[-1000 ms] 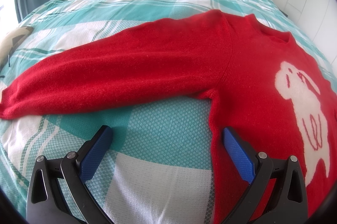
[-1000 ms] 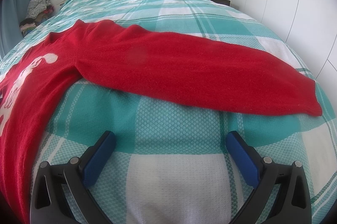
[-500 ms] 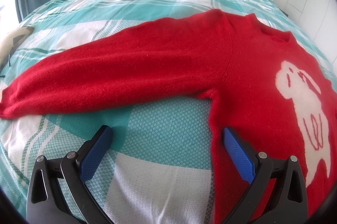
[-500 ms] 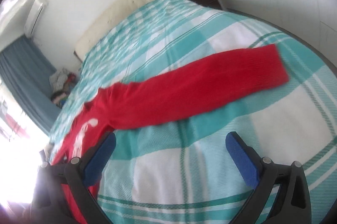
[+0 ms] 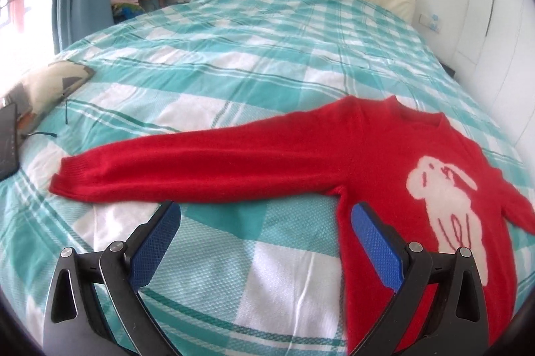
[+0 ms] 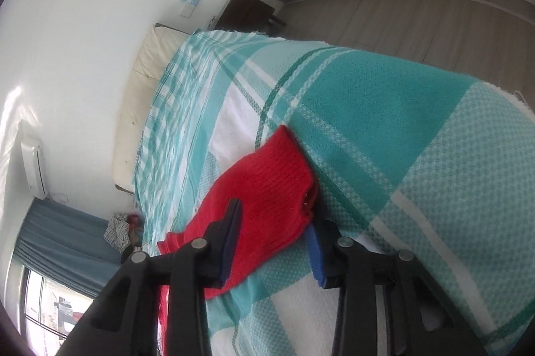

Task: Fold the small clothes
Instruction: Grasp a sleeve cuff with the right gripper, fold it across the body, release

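A wide bed (image 5: pixel 254 31) fills the room, covered by a teal-and-white checked blanket (image 5: pixel 234 255) that hangs over its side toward the wooden floor. A red sweater (image 5: pixel 384 162) with a white animal figure on its front lies flat on the blanket, one sleeve (image 5: pixel 187 162) stretched straight out to the side, the other sleeve's cuff (image 6: pixel 271 182) near the bed's edge. At the far side rest a pale patterned cushion (image 5: pixel 50 81) and a dark flat object (image 5: pixel 6 142).
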Tool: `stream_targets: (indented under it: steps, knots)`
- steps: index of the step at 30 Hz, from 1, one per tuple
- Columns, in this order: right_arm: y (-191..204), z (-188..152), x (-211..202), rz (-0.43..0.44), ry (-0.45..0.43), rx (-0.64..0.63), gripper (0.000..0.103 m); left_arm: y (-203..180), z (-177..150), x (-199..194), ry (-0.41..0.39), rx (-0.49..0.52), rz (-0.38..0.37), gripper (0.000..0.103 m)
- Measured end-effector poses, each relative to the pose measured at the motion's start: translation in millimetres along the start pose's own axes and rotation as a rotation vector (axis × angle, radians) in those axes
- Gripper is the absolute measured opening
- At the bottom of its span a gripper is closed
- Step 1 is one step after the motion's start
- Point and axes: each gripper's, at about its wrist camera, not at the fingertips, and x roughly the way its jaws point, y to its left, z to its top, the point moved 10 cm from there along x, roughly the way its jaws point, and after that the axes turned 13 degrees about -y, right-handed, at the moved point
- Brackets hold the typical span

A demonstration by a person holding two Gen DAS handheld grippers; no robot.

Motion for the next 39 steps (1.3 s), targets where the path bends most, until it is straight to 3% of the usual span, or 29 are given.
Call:
stream_targets:
  steps: [3, 7, 13, 18, 22, 27, 30, 32, 34, 35, 37, 39]
  knots:
    - [-5, 3, 9, -0.056, -0.037, 0.013, 0.002, 9, -4, -13, -0.02, 0.023, 0.018, 0.102]
    - [32, 12, 4, -0.105, -0.09, -0.169, 0.004, 16, -15, -31, -0.068, 0.008, 0.015, 0.102]
    - [186, -9, -9, 0.1, -0.104, -0.396, 0.004, 8, -36, -8, -0.041, 0.007, -0.022, 0.102]
    - [332, -108, -1, 0.315, 0.007, -0.591, 0.004, 17, -71, 24, 0.104, -0.064, -0.037, 0.102]
    - [401, -222, 20, 0.414, 0.144, -0.758, 0.004, 19, -72, 20, 0.084, -0.108, -0.072, 0.102]
    - [414, -342, 56, 0.426, 0.282, -0.89, 0.004, 16, -74, 19, 0.08, -0.085, -0.063, 0.102]
    - [400, -396, 82, 0.406, 0.359, -0.916, 0.005, 16, -75, 20, 0.079, -0.076, -0.055, 0.102]
    - [385, -423, 104, 0.394, 0.46, -0.875, 0.012, 16, -76, 20, 0.08, -0.074, -0.053, 0.102]
    - [373, -441, 111, 0.409, 0.551, -0.786, 0.054, 16, -76, 20, 0.078, -0.077, -0.056, 0.102]
    - [370, -444, 110, 0.43, 0.575, -0.747, 0.061, 16, -76, 20, 0.077, -0.077, -0.056, 0.102]
    - [364, -441, 104, 0.456, 0.603, -0.718, 0.062, 15, -76, 20, 0.073, -0.079, -0.058, 0.102]
    - [350, -424, 101, 0.429, 0.593, -0.725, 0.062, 15, -76, 20, 0.072, -0.079, -0.057, 0.102]
